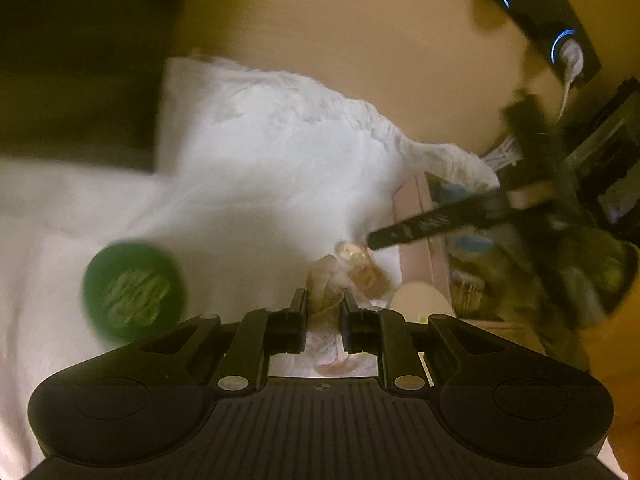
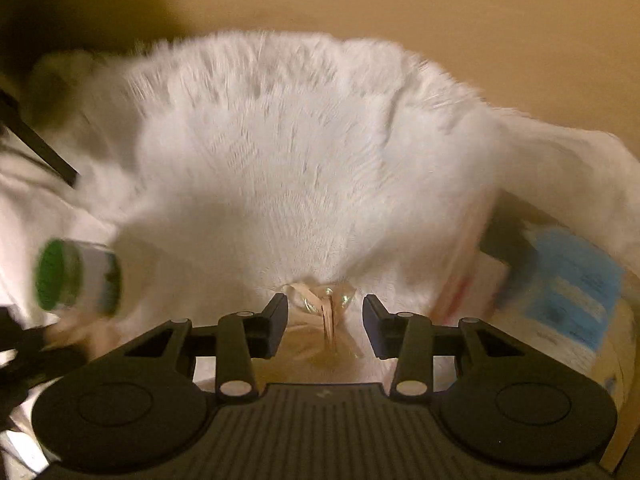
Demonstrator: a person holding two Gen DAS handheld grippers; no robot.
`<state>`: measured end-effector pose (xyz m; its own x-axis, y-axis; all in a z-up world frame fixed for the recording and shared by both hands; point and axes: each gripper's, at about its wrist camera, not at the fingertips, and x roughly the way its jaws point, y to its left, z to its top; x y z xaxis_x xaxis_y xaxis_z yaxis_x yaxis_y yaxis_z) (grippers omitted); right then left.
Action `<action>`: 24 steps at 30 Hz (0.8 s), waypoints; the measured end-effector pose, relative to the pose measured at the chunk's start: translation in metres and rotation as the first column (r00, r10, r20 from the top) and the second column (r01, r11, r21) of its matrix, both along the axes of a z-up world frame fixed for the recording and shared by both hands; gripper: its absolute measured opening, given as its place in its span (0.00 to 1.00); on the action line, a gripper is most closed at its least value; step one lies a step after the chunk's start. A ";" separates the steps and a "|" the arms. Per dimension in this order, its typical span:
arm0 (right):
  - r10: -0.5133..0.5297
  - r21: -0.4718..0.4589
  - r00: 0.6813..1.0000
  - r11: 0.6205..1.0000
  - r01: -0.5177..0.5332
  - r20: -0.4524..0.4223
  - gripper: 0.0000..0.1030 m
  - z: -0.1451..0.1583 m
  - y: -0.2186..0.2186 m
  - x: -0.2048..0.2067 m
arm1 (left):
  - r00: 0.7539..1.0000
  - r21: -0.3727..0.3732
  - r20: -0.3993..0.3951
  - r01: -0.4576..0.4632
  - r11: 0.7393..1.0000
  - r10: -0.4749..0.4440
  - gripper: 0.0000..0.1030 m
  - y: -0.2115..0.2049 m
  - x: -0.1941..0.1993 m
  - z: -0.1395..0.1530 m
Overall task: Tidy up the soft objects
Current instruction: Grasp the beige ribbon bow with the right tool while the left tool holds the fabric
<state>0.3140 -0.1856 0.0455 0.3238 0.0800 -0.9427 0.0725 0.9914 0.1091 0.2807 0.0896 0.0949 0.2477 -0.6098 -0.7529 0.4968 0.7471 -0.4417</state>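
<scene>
I take the white fluffy pillow [image 1: 280,160] as my landmark: it lies on the bed, leaning up against the tan wall [image 1: 340,12]. My left gripper [image 1: 324,304] sits at the pillow's near edge with its jaws drawn narrow, pinching a small crinkled, translucent pouch [image 1: 328,280] (soft plastic or fabric, too blurred to say which). My right gripper [image 2: 325,312] also hovers at the pillow's near edge, jaws about half apart on either side of the same sort of pouch [image 2: 320,304]; its pads do not touch it. A green-lidded jar [image 1: 134,290] lies on the white sheet [image 1: 48,216] on one side of the pillow, and a cluttered box [image 2: 568,280] of packets sits on the other. As I judge it, sorting has barely begun: the pouch is in hand but not put away, and the pillow is still to be straightened.
</scene>
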 end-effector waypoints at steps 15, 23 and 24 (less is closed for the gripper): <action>0.089 -0.101 0.995 0.990 -0.094 -0.055 0.14 -0.010 0.032 -0.005 | 0.994 -0.024 0.008 -0.112 0.993 0.112 0.18 0.056 -0.017 0.000; 0.108 -0.066 0.959 0.993 -0.093 0.261 0.14 0.126 0.033 -0.072 | 0.965 -0.051 0.201 -0.159 0.986 0.166 0.18 0.056 -0.018 0.074; 0.105 -0.062 0.948 0.994 -0.090 0.301 0.14 0.143 0.031 -0.084 | 0.961 -0.062 0.218 -0.160 0.985 0.170 0.18 0.054 -0.019 0.083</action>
<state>0.2296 -0.1547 0.1890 0.5877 0.0836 -0.8047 -0.0543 0.9965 0.0638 0.2619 0.1437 0.1780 0.5055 -0.5772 -0.6413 0.4573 0.8095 -0.3681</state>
